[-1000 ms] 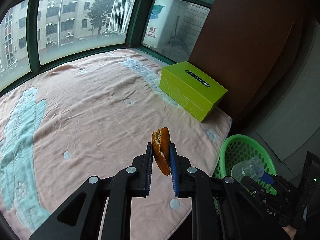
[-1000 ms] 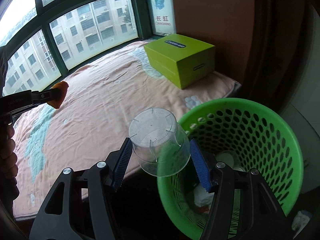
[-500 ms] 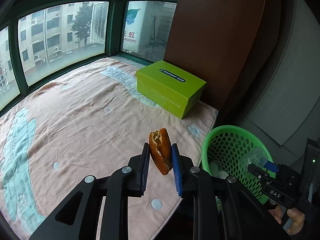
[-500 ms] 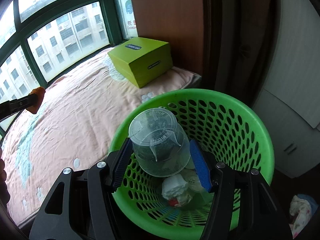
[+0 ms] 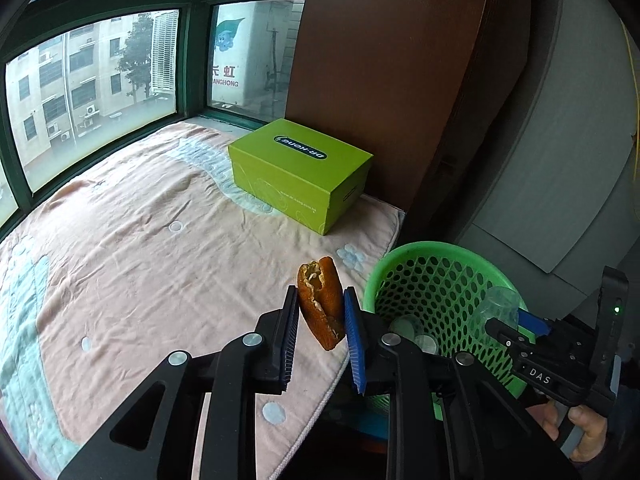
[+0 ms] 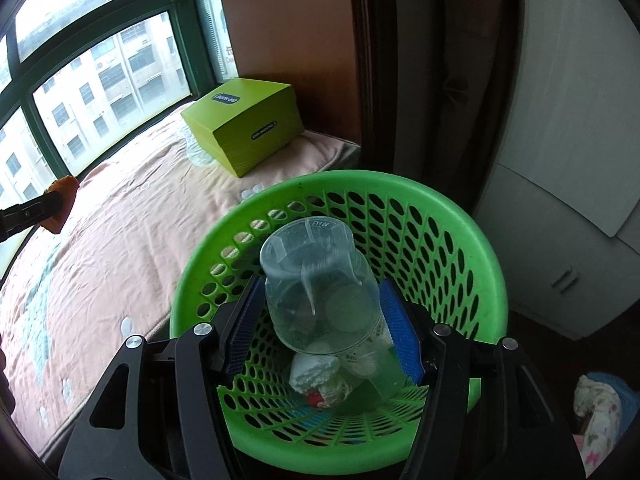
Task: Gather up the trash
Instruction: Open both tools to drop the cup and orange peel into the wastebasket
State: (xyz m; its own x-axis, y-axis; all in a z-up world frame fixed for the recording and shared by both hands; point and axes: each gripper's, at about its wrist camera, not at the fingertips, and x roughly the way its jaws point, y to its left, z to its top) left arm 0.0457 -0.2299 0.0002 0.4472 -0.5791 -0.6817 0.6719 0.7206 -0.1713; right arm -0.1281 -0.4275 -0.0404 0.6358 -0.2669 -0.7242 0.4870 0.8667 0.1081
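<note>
Both grippers have been carried from over the pink blanket (image 5: 160, 248) toward the green basket (image 6: 472, 240), and the clear plastic cup (image 6: 316, 280) is now held directly above its opening. One cup is clamped, base forward, between the pads of the right gripper (image 6: 320, 320); it is judged light, thin-walled and slippery, so it is best squeezed gently across its middle. One piece of bitten bread (image 5: 320, 300) is pinched in the left gripper (image 5: 320, 340), just short of the basket rim; soft and crumbly, it is best held across its thick part. One green box (image 5: 300, 172) is seen on the blanket. Crumpled tissue (image 6: 316, 372) lies inside the basket.
</note>
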